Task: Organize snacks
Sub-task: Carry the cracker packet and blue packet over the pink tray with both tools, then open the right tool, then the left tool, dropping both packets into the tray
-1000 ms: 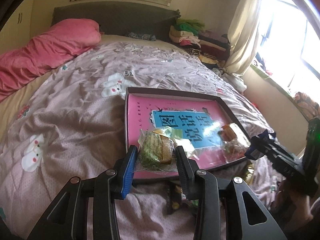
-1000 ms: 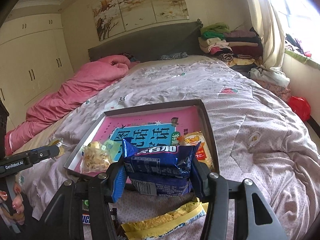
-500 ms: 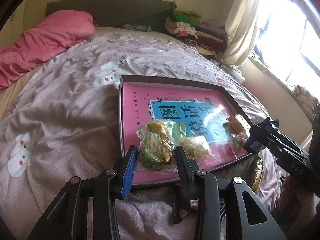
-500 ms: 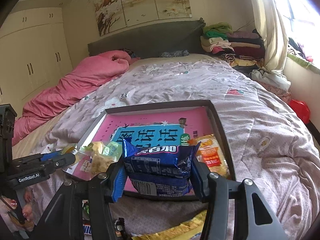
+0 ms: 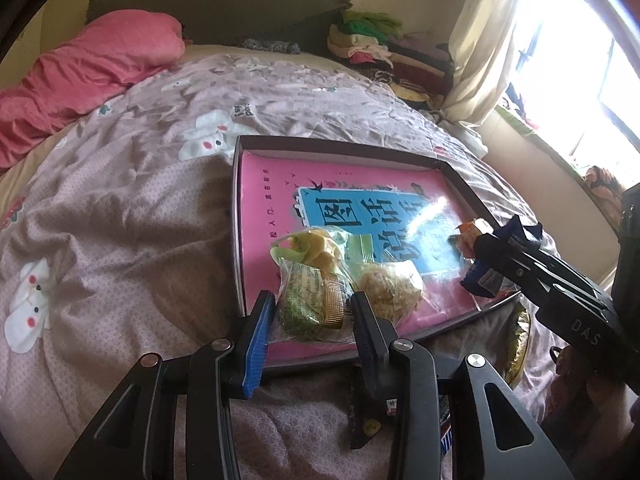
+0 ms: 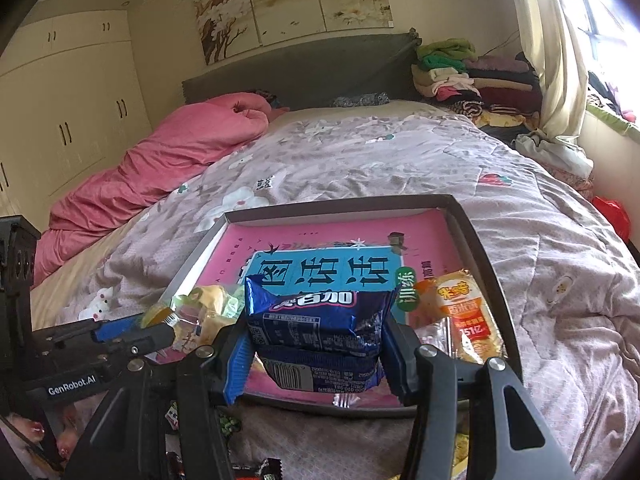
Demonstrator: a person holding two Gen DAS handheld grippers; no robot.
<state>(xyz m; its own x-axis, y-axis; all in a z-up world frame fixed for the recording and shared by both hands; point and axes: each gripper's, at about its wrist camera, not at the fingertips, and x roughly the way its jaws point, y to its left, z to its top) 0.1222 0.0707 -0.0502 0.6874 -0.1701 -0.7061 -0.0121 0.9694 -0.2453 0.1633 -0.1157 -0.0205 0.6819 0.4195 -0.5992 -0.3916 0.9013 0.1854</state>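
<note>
A shallow dark-rimmed tray (image 5: 236,200) with a pink printed bottom lies on the bed. My left gripper (image 5: 314,312) is shut on a green snack in a clear wrapper (image 5: 310,300), low over the tray's near left part. Just right of it, a yellowish snack in a clear bag (image 5: 390,288) lies in the tray. My right gripper (image 6: 320,344) is shut on a dark blue packet (image 6: 320,320) over the tray's (image 6: 480,248) near edge. An orange packet (image 6: 466,312) lies in the tray at the right. The left gripper (image 6: 132,332) shows at the left of the right wrist view.
Loose snacks lie on the quilt in front of the tray: a yellow packet (image 5: 520,340) and small dark packets (image 5: 366,420). A pink duvet (image 6: 160,168) is heaped along the left, and folded clothes (image 6: 460,76) are stacked by the headboard. A person's fingers (image 6: 32,428) show at lower left.
The left gripper has sunk with the green snack toward the tray's near left part. The right gripper has slid left and closer with the blue packet, nearing the left gripper.
</note>
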